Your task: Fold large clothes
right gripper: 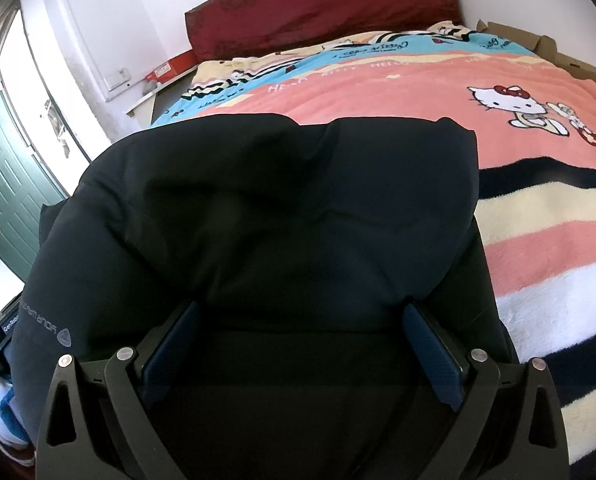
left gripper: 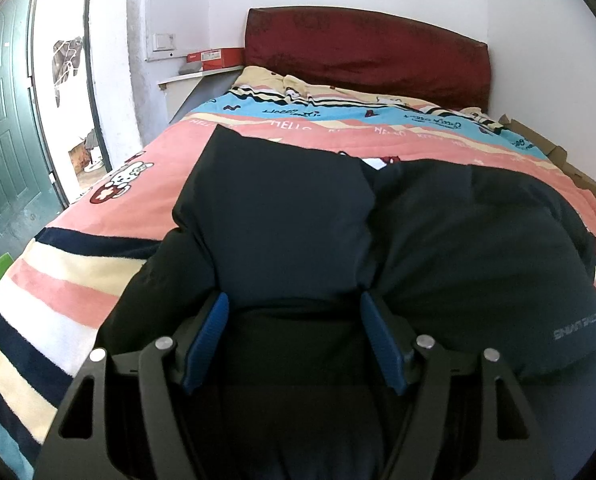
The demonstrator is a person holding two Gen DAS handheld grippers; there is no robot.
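A black padded jacket (left gripper: pixel 438 240) lies bunched on the bed, its folded part heaped toward the headboard. My left gripper (left gripper: pixel 293 300) has its blue pads (left gripper: pixel 207 336) set wide apart, and a thick fold of the jacket fills the gap and bulges past the tips. In the right wrist view the same jacket (right gripper: pixel 298 184) fills the middle, grey lettering on its left edge. My right gripper (right gripper: pixel 302 306) holds another thick fold the same way, its pads (right gripper: pixel 430 356) pressed against the fabric on both sides. The jacket's underside and sleeves are hidden.
The bed carries a striped pink, blue and cream cartoon blanket (left gripper: pixel 97 216), (right gripper: pixel 538 240) with a dark red headboard (left gripper: pixel 362 48) behind. Flattened cardboard (right gripper: pixel 538 46) lies along the far right side. A green door (left gripper: pixel 1 152) and a bright doorway stand at the left.
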